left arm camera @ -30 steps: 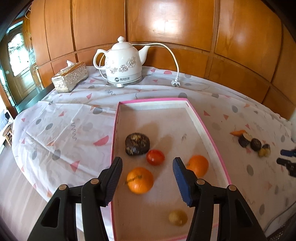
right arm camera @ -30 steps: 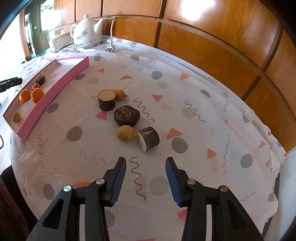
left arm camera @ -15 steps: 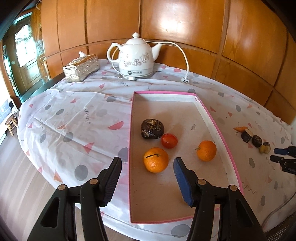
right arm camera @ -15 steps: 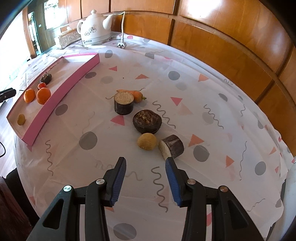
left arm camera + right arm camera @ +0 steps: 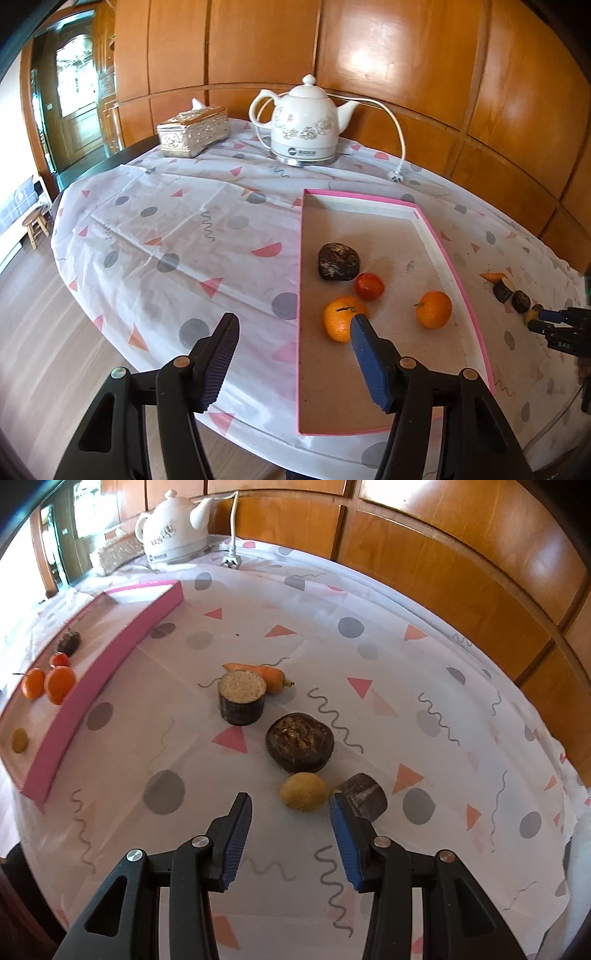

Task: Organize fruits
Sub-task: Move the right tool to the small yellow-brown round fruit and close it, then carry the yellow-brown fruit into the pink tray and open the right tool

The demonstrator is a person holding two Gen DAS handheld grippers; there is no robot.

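Fruit nearest the right gripper (image 5: pixel 291 825) is a small, round, yellow-brown piece (image 5: pixel 303 791) lying on the table (image 5: pixel 369 657), just ahead of the spread fingers and slightly toward the right one; it is too small to name more exactly. It looks light and firm, with a dull, rough skin that should not slip, but being round it could roll, so the fingers would best close across its widest part from either side. Touching or nearly touching it on the right is a dark cylindrical chunk (image 5: pixel 364 795); a dark round lump (image 5: pixel 300 746), a cut chunk with a pale top (image 5: pixel 242 697) and a carrot (image 5: pixel 266 674) lie farther on. The pink-rimmed tray (image 5: pixel 443 251) holds 2 oranges (image 5: pixel 341 321) (image 5: pixel 434 309), a small red tomato-like fruit (image 5: pixel 369 286) and a dark lumpy fruit (image 5: pixel 339 261); the right wrist view adds 1 small yellowish fruit (image 5: pixel 19 740) at its near end. The left gripper (image 5: pixel 290 358) hangs over the tray's near edge, fingers spread and holding nothing.
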